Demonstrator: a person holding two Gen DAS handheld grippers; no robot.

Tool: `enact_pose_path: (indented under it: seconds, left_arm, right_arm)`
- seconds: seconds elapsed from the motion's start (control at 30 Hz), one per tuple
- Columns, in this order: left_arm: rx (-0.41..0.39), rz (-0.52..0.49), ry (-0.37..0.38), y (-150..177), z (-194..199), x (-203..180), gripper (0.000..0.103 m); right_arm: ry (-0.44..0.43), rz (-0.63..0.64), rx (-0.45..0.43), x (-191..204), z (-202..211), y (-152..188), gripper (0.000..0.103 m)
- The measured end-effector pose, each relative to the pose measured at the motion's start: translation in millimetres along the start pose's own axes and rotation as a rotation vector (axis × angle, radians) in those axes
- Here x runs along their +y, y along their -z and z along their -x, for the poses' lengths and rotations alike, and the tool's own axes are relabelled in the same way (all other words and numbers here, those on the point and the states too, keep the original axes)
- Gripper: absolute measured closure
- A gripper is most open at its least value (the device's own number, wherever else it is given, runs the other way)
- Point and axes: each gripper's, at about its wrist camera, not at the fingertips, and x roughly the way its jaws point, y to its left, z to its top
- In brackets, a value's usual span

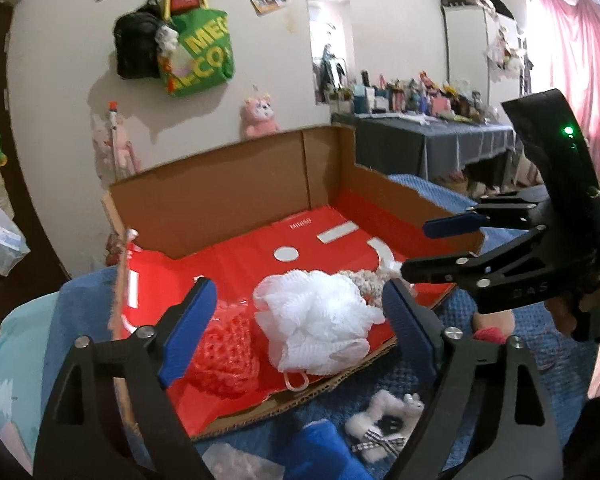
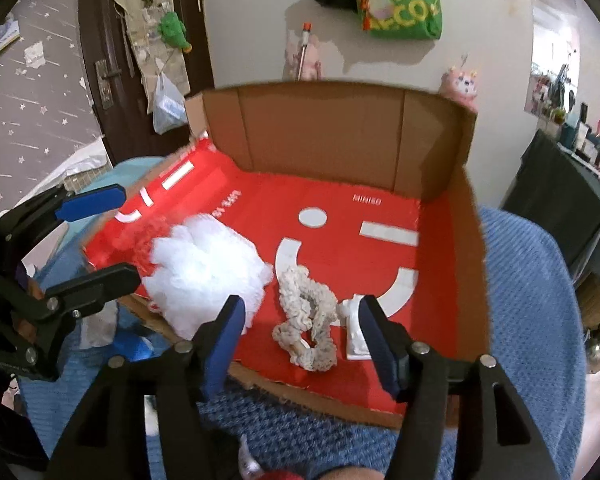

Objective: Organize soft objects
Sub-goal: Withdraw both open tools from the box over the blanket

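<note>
Lying in an opened cardboard box (image 1: 228, 196) whose red printed floor carries a white smiley face and the word "MINISO" in small white letters, three soft things are waiting: a white mesh bath pouf (image 1: 320, 320), an orange-red netted sponge (image 1: 224, 356) just to its left, and a cream crocheted scrunchie (image 2: 306, 324) to its right. In the right wrist view more white lettering is showing on the box's left flap, too blurred to read. The box is sitting on a blue waffle-weave blanket (image 2: 528, 304).

The left gripper (image 1: 296, 328) is hovering over the near edge of the box with its jaws standing wide apart; the pouf is showing between them, but the blue pads are not touching it. The right gripper (image 2: 300, 344) is hanging above the scrunchie with its jaws open and nothing clamped. Each gripper is appearing at the side of the other's view, also open.

On the blanket in front of the box, a small white fluffy toy (image 1: 384, 424) with a checked ribbon is lying beside a blue cloth (image 1: 320, 452).

On the wall behind, a green bag (image 1: 198, 52) is hanging, reading "MEG" and "CO" in yellow letters, partly cut off. A pink plush (image 1: 260, 116) is sitting behind the box.
</note>
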Motion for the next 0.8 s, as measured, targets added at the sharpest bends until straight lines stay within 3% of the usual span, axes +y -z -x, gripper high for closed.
enact_pose_path:
  seconds: [0.43, 0.57, 0.8]
  left_arm:
    - [-0.1, 0.056, -0.135, 10.5, 82.0, -17.6, 0.008]
    - [-0.125, 0.071, -0.158, 18.1, 103.3, -24.4, 0.006]
    - [-0.143, 0.146, -0.195, 42.5, 123.5, -31.8, 0.004]
  right_arm:
    - [0.021, 0.01, -0.162, 31.1, 84.6, 12.3, 0.021]
    - [0.04, 0.009, -0.214, 43.5, 109.7, 25.2, 0.006]
    - [0.104, -0.005, -0.294, 60.9, 140.7, 52.0, 0.0]
